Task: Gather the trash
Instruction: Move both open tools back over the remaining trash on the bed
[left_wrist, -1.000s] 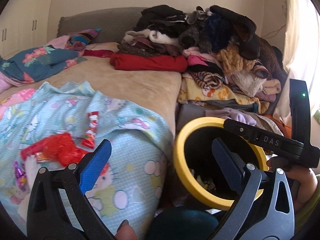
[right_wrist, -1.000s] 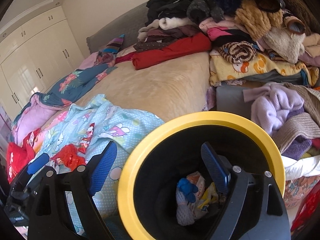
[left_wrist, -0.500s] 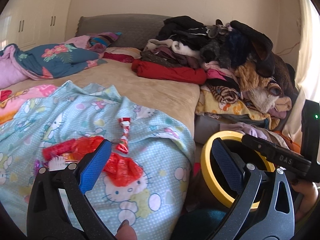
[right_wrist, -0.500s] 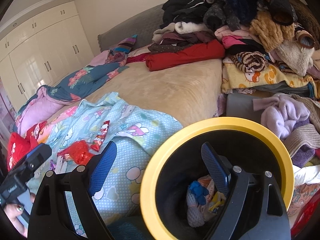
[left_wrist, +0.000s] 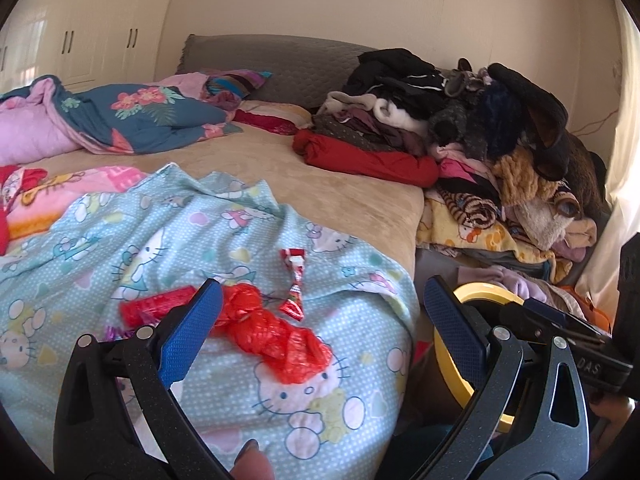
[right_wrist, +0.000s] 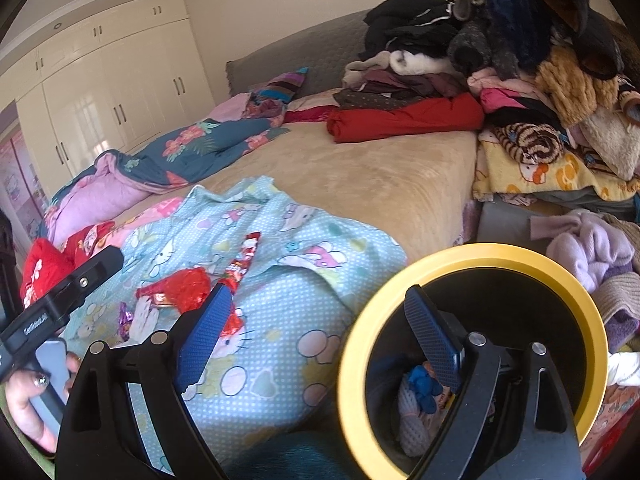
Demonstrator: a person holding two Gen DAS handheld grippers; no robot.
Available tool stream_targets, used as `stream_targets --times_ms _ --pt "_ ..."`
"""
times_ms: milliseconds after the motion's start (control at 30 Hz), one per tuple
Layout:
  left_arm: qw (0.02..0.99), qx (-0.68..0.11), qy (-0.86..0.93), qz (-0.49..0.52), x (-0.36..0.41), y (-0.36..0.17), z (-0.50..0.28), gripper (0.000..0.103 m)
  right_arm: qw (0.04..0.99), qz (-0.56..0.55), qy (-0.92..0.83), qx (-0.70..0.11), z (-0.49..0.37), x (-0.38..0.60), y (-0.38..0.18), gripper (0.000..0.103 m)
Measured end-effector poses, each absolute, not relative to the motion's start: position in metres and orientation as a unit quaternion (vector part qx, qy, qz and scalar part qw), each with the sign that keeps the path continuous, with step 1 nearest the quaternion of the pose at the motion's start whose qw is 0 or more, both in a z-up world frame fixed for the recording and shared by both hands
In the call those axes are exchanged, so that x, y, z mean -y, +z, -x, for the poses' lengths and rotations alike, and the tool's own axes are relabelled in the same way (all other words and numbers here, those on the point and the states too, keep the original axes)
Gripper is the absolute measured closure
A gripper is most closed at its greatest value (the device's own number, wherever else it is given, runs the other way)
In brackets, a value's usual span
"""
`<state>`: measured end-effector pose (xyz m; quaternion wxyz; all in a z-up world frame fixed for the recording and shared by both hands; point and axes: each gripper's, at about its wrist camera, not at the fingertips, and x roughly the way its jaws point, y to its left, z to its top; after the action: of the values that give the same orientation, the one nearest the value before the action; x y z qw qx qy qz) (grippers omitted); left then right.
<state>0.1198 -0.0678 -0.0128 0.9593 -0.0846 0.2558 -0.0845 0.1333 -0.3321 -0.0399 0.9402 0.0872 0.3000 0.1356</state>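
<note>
A crumpled red plastic bag (left_wrist: 276, 340) lies on the light blue cartoon blanket (left_wrist: 200, 236), with a red candy wrapper (left_wrist: 294, 284) just beyond it and a small purple wrapper (left_wrist: 114, 333) at its left. My left gripper (left_wrist: 320, 316) is open and empty, hovering just above the red bag. A black bin with a yellow rim (right_wrist: 472, 256) stands beside the bed and holds trash (right_wrist: 420, 392). My right gripper (right_wrist: 320, 320) is open and empty at the bin's rim. The red bag (right_wrist: 180, 286) and candy wrapper (right_wrist: 244, 260) also show in the right wrist view.
A beige bed (left_wrist: 320, 176) carries a pink and blue quilt (left_wrist: 120, 116) at the far left. A tall pile of clothes (left_wrist: 480, 120) fills the right side. White wardrobes (right_wrist: 100, 92) stand behind. A lilac sweater (right_wrist: 588, 244) lies beyond the bin.
My left gripper has swung left from the bin to over the blanket, nearer the red bag. The right gripper has shifted slightly left, still at the bin's rim.
</note>
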Motion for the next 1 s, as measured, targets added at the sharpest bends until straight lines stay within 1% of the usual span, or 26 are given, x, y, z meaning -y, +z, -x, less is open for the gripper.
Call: stream_targets --times_ms 433,1000 --pt "0.96 -0.256 -0.051 0.098 0.027 -0.016 -0.118 0.01 0.936 -0.053 0.178 -0.297 -0.131 0.281 -0.041 0.016" --pt "0.95 -0.292 0.0 0.115 -0.042 -0.048 -0.104 0.01 0.908 -0.003 0.235 -0.347 -0.163 0.206 -0.067 0.016"
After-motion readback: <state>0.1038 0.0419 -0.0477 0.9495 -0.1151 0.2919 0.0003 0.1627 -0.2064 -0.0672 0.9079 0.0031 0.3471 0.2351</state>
